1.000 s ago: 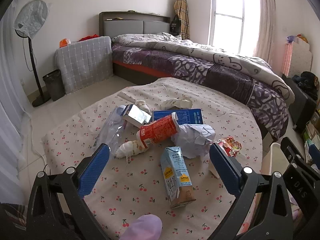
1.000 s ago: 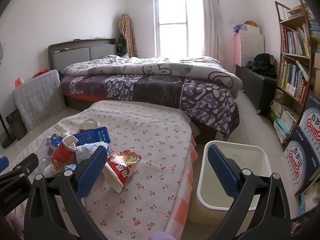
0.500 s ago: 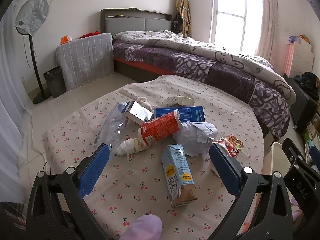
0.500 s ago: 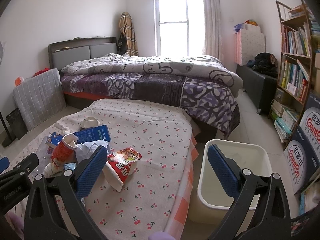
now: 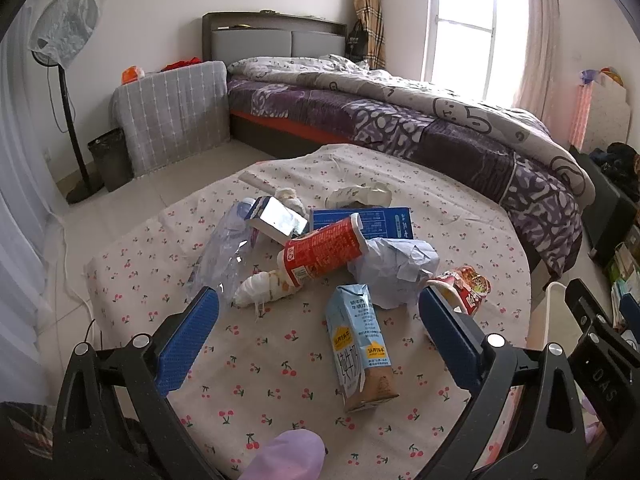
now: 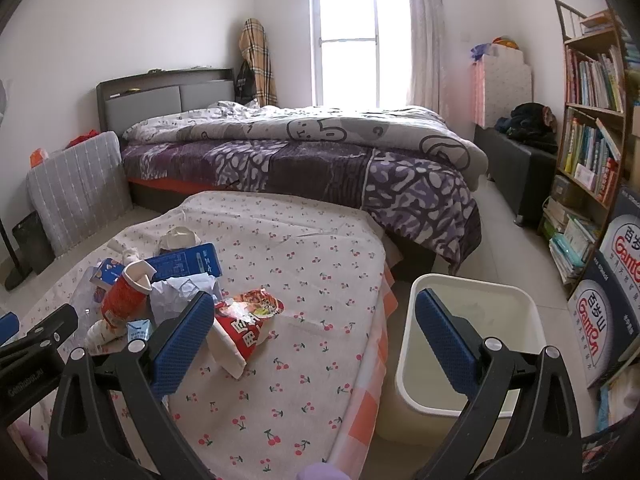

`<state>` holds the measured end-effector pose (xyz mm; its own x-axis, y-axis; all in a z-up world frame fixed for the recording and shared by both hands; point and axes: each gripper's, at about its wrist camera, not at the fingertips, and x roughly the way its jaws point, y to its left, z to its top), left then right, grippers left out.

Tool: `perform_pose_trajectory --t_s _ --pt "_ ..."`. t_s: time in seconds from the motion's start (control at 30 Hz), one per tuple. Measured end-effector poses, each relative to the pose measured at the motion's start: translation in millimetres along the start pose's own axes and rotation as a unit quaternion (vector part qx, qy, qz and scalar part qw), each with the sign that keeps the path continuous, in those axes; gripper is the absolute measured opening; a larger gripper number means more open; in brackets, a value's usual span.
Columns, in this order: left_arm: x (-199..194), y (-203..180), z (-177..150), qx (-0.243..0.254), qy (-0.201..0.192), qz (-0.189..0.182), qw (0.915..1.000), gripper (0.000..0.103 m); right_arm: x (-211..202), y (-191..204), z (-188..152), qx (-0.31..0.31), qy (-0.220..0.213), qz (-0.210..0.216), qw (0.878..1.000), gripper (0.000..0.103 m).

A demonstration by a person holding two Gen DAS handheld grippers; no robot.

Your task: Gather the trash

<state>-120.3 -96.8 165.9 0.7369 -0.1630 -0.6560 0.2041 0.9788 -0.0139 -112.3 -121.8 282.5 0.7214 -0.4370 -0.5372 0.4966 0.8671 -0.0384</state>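
Observation:
A heap of trash lies on the cherry-print tablecloth (image 5: 280, 364): a light-blue milk carton (image 5: 360, 344) nearest me, a red paper cup (image 5: 324, 250) on its side, crumpled pale paper (image 5: 396, 266), a clear plastic bottle (image 5: 224, 252), a blue box (image 5: 362, 222) and a red snack wrapper (image 5: 466, 286). My left gripper (image 5: 318, 300) hovers open above the carton, holding nothing. My right gripper (image 6: 314, 304) is open and empty between the snack wrapper (image 6: 248, 320) and the white bin (image 6: 472, 344) beside the table.
A bed (image 6: 320, 152) with a purple patterned quilt stands behind the table. A bookshelf (image 6: 592, 112) and printed cartons (image 6: 608, 320) line the right wall. A standing fan (image 5: 64, 64) and a small dark bin (image 5: 110, 158) are at the far left.
Both views drifted only slightly; the left view edged a little closer to the trash heap. Both grippers stay open and nothing on the table has moved.

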Motion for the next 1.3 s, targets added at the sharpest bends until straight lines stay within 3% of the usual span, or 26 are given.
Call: perform_pose_trajectory --t_s 0.2,0.47,0.67,0.73,0.87,0.93,1.03,1.1,1.23,1.3 --pt "33.3 23.7 6.7 0.002 0.036 0.004 0.9993 0.096 1.4 1.7 0.9 0.007 -0.01 0.003 1.0 0.098" --pt "68.6 27.3 14.1 -0.024 0.124 -0.019 0.9917 0.096 14.0 3.1 18.1 0.024 0.032 0.019 0.999 0.098" --pt "108.1 28.2 14.1 -0.042 0.22 -0.023 0.9744 0.096 51.7 1.5 39.7 0.03 0.122 0.042 0.991 0.097" --pt "122.9 26.5 11.4 -0.043 0.255 -0.017 0.9659 0.096 73.6 -4.8 41.8 0.058 0.169 0.064 0.982 0.097" --pt "146.7 19.1 8.7 -0.028 0.307 -0.013 0.9514 0.096 118.6 -11.7 33.3 0.131 0.28 0.113 0.944 0.097" --pt "155.0 16.7 8.1 -0.024 0.324 -0.015 0.9455 0.096 131.5 -8.8 28.0 0.154 0.307 0.123 0.931 0.097" --pt "163.0 15.0 7.4 -0.018 0.342 -0.028 0.939 0.094 145.6 0.8 23.3 0.159 0.327 0.133 0.922 0.097" --pt "165.8 16.2 4.4 -0.011 0.349 -0.028 0.9365 0.088 153.8 6.7 20.4 0.159 0.335 0.141 0.918 0.098" --pt "172.2 25.5 5.4 0.001 0.37 -0.035 0.9284 0.063 171.8 12.6 6.6 0.187 0.359 0.141 0.903 0.097" --pt "170.7 32.4 12.4 0.009 0.368 -0.04 0.9289 0.05 180.1 13.7 4.0 0.204 0.368 0.139 0.897 0.097"
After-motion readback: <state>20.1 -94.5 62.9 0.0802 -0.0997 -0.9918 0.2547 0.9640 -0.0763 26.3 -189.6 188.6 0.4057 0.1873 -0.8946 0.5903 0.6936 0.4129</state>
